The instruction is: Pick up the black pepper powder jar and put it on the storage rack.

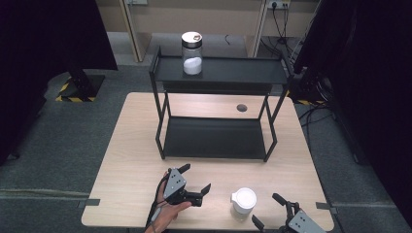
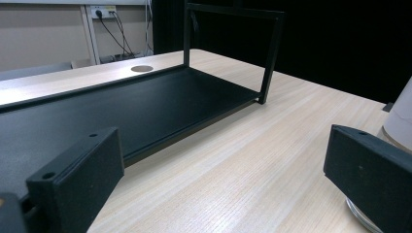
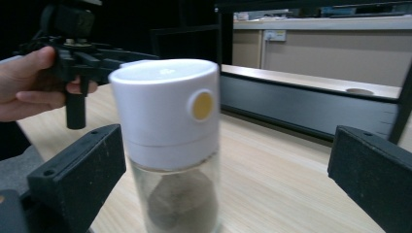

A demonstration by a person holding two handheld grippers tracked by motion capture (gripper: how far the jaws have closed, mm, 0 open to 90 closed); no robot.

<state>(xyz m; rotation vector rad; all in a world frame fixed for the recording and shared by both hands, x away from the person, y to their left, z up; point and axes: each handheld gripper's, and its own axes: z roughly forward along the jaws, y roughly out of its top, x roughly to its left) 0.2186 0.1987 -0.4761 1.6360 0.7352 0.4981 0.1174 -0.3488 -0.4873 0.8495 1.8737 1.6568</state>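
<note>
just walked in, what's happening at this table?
A person holds a hand-held gripper in each hand at a wooden table with a black two-tier shelf on it. The right hand-held gripper is open, its jaws on either side of a white-lidded jar near the front edge, not yet closed on it. The left hand-held gripper is open and holds nothing, just in front of the shelf. A second jar with white contents stands on the top tier.

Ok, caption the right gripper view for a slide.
Open right gripper framing a white-capped glass jar on the wooden table, black shelf rack behind.
</note>
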